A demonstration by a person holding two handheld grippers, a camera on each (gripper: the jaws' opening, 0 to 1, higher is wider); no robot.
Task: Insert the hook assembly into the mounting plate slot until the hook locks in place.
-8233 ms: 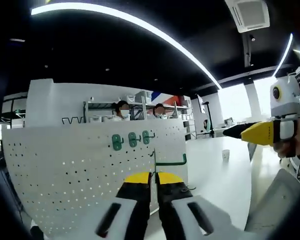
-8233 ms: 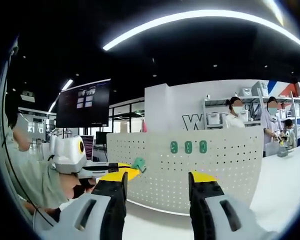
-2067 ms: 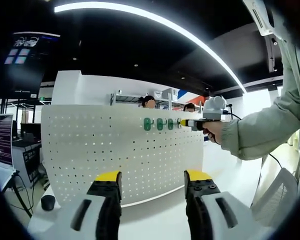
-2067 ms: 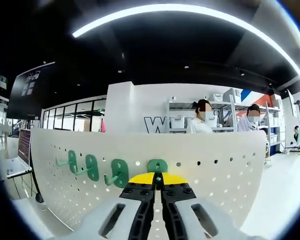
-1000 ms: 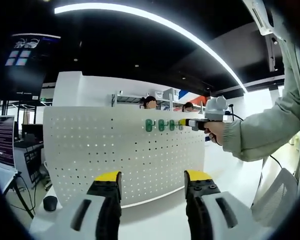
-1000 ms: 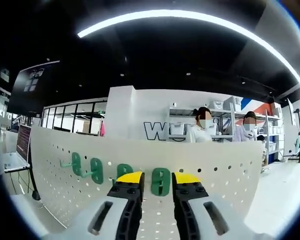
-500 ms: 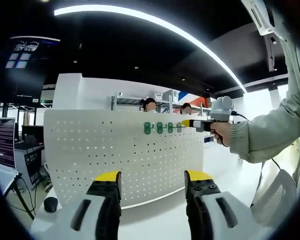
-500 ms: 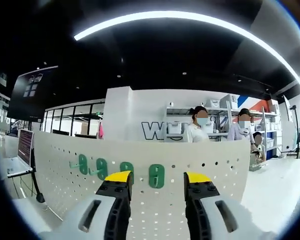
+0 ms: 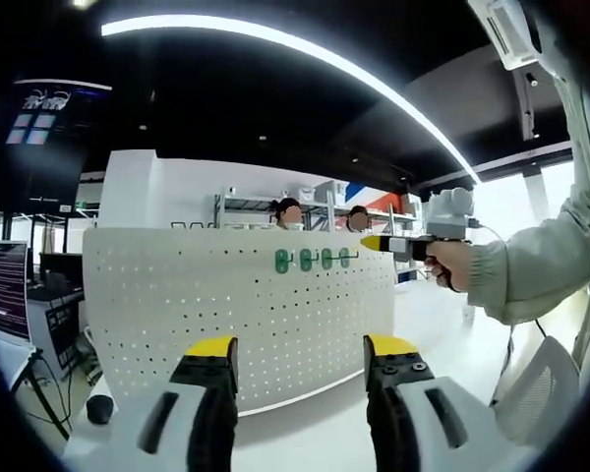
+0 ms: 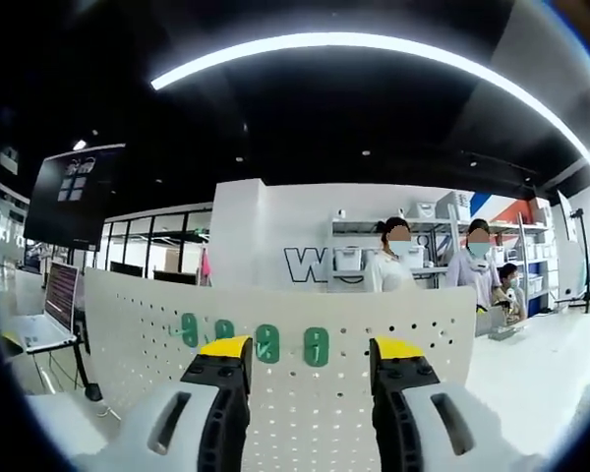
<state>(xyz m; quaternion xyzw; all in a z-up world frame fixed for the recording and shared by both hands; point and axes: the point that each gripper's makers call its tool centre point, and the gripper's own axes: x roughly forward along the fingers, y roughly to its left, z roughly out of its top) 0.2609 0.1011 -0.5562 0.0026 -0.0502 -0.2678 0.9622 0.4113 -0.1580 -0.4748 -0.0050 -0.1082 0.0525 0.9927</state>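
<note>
We see, in the left gripper view, a white perforated mounting plate [image 9: 226,315] standing upright on a white table [image 9: 315,433] and curving across the scene; in the right gripper view the same mounting plate [image 10: 413,374] spans the frame behind the jaws. Behind the plate stand a white wall [image 10: 275,246] and metal shelving [image 10: 413,241], with two people [image 10: 398,261] beyond its top edge, and a dark monitor [image 10: 74,197] hangs at upper left. Along the upper part of the plate we find four green hooks [image 9: 313,260] in a row, mounted on its face; in the right gripper view the same hooks [image 10: 265,344] sit side by side, the rightmost one between the two jaw tips. The left gripper [image 9: 300,347] rises from the bottom of its own view with its jaws spread wide and nothing between them, well short of the plate. The right gripper [image 10: 312,349] likewise stands with its jaws parted and empty, drawn clear of the hooks; seen from the left gripper view, the right gripper [image 9: 374,242] is held in a person's hand [image 9: 450,265] with a pale sleeve [image 9: 531,270], its yellow tip near the rightmost hook but apart from it. A small dark object [image 9: 98,409] lies on the table at the plate's left end.
</note>
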